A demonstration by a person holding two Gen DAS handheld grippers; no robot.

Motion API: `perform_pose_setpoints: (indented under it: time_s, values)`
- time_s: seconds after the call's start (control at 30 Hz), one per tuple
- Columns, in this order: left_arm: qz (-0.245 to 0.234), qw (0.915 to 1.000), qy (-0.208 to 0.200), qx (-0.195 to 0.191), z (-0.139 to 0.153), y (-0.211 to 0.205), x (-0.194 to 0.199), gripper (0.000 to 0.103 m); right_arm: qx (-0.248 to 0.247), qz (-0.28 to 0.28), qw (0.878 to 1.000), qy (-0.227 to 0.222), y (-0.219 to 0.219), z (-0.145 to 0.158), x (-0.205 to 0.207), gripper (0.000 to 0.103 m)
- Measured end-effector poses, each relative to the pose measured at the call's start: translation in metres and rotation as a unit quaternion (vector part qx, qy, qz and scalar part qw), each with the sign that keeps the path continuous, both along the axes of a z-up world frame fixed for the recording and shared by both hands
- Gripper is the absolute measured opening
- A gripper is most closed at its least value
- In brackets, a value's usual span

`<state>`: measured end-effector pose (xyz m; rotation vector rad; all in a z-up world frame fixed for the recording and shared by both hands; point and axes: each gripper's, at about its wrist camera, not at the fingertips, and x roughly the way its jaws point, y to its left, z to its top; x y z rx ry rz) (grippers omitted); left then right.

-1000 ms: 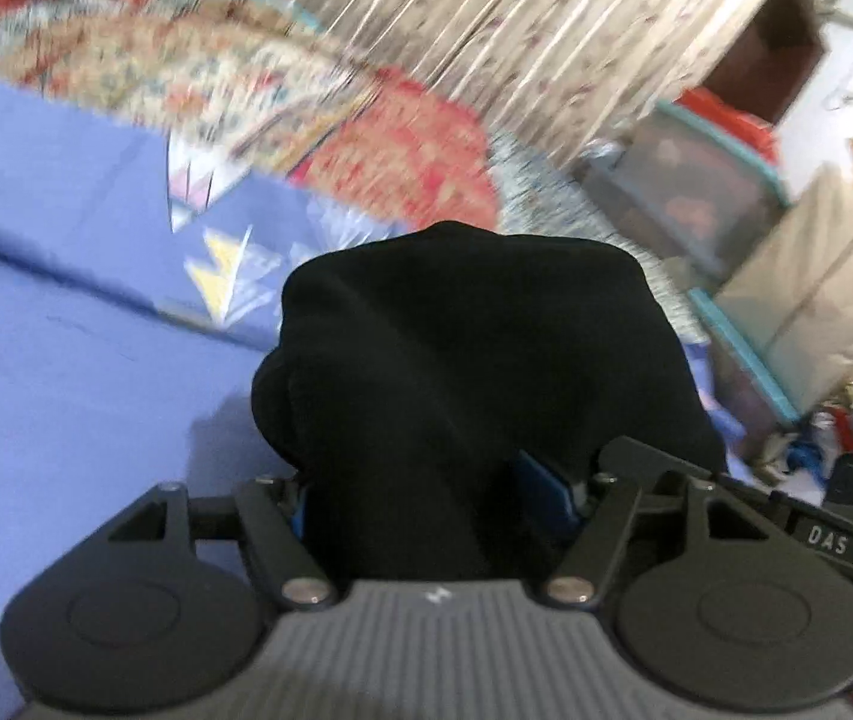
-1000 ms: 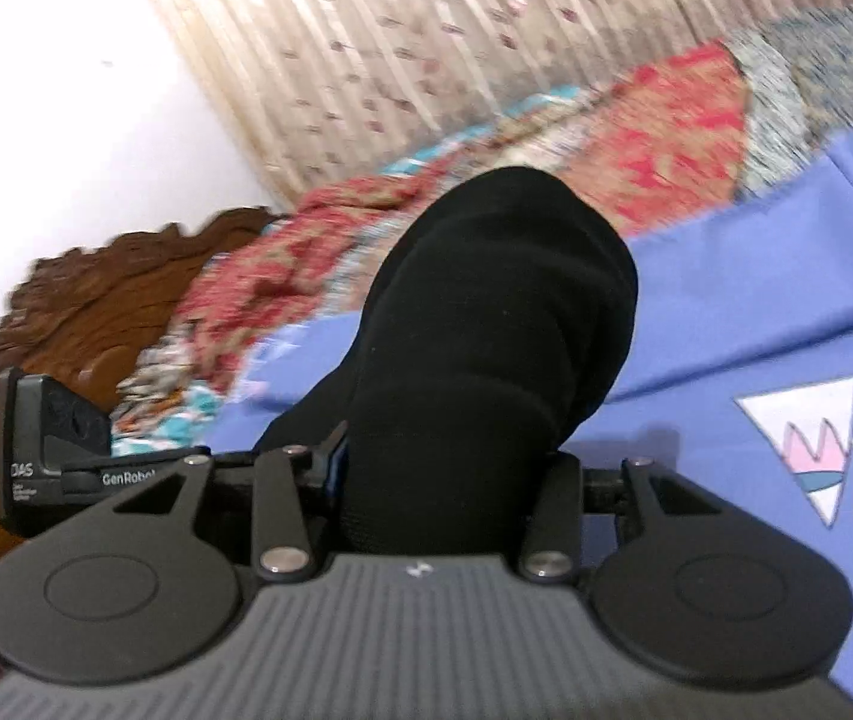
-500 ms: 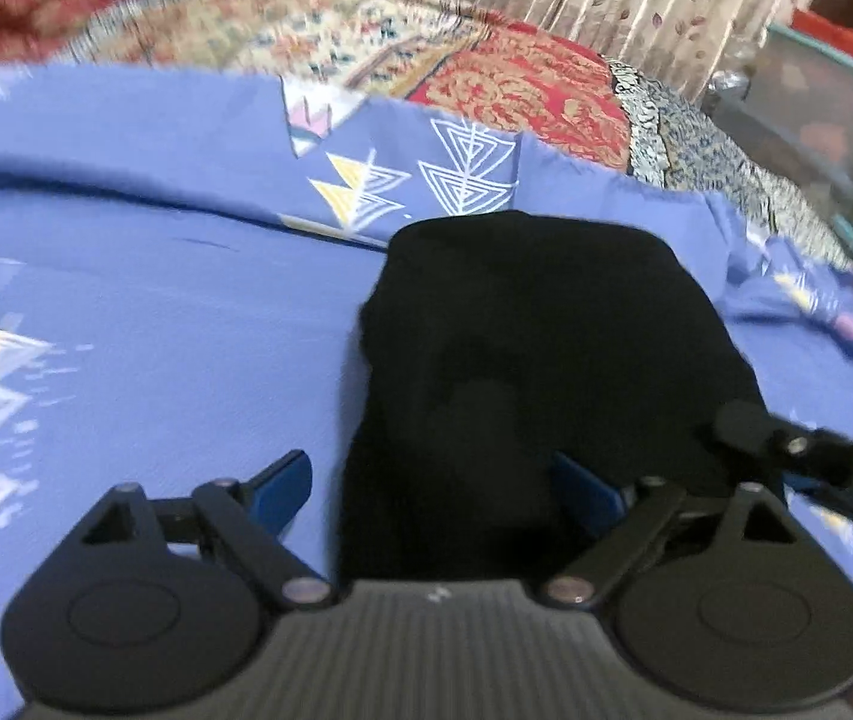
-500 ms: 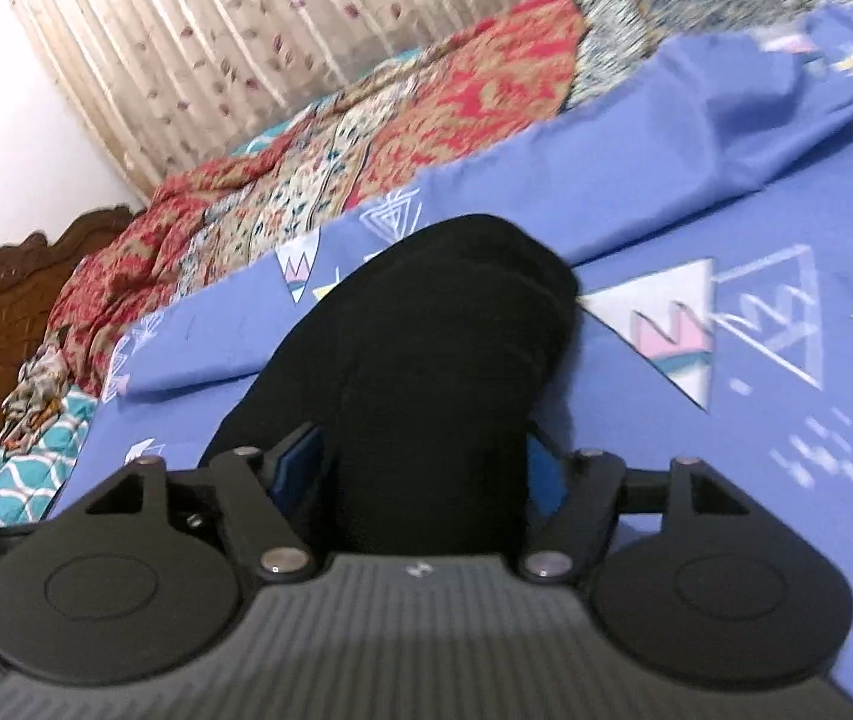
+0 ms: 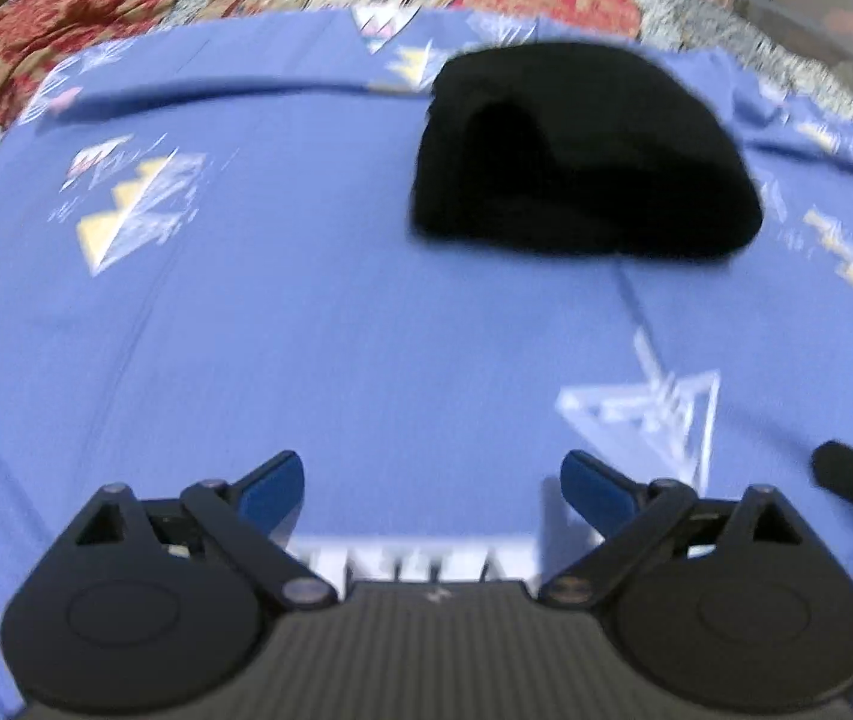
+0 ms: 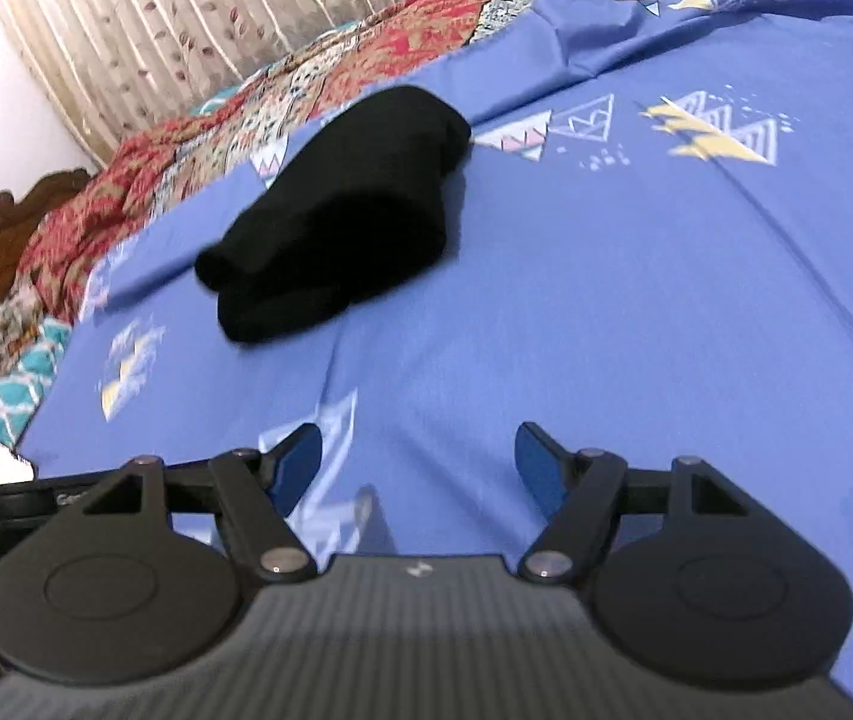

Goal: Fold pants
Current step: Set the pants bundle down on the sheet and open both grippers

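Folded black pants lying on a blue bedsheet, with two empty grippers held back from them.

The blue printed bedsheet (image 5: 330,324) fills both views, a red patterned quilt (image 6: 402,54) bunched along its far edge. The black pants (image 5: 582,156) sit as a compact bundle on the sheet, well apart from both tools. The left gripper (image 5: 432,480) and right gripper (image 6: 417,456) each have their blue-tipped fingers spread wide, holding nothing.
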<state>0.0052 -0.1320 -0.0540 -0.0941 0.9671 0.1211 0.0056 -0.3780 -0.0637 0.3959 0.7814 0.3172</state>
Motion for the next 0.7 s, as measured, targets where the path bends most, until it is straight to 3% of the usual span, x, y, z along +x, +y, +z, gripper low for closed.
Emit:
perform_pose_setpoints:
  time_s: [0.13, 0.7]
  values:
    - [0.009, 0.9998, 0.007, 0.015, -0.007, 0.0, -0.02, 0.103, -0.015, 0.001, 1.0, -0.005, 0.005, -0.003, -0.018, 0.076]
    - [0.013, 0.9996, 0.009, 0.025, -0.009, -0.001, -0.042, 0.103, -0.028, -0.01, 0.999, -0.019, 0.013, -0.015, -0.04, 0.09]
